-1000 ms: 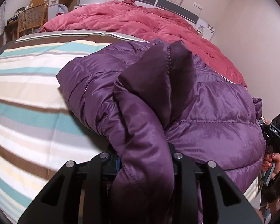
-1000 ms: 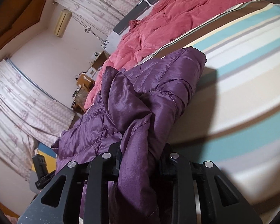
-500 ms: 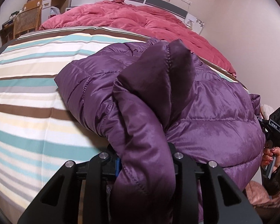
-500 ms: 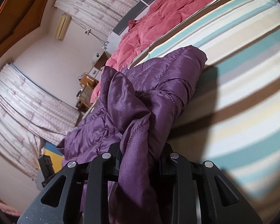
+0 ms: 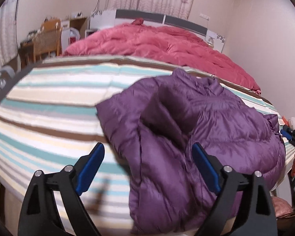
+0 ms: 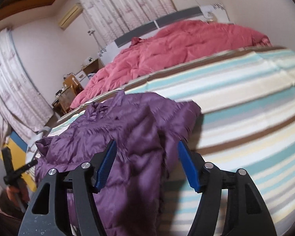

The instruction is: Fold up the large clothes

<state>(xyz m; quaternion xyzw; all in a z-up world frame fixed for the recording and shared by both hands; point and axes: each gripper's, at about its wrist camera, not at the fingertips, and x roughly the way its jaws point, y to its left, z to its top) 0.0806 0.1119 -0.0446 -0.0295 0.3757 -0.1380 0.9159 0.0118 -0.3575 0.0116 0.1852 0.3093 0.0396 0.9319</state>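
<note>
A purple quilted puffer jacket (image 5: pixel 216 125) lies bunched on the striped bed cover (image 5: pixel 55 106), near the bed's front edge. It also shows in the right wrist view (image 6: pixel 131 125). My left gripper (image 5: pixel 147 157) is open, its blue pads (image 5: pixel 92 163) wide apart, just in front of the jacket's near fold and holding nothing. My right gripper (image 6: pixel 147 157) is open too, its blue pads (image 6: pixel 186 165) astride the jacket's other near fold. Each gripper shows at the edge of the other's view: the right one (image 5: pixel 293 137), the left one (image 6: pixel 11 169).
A red quilt (image 5: pixel 157 43) is heaped at the far end of the bed, by the headboard (image 5: pixel 161 19). A wooden chair (image 5: pixel 47 43) and small shelves stand at the far left. Curtains (image 6: pixel 17 90) and walls close the room in.
Both grippers have opened and let go of the jacket folds they held. The folds have dropped onto the bed, and both grippers have pulled back and up.
</note>
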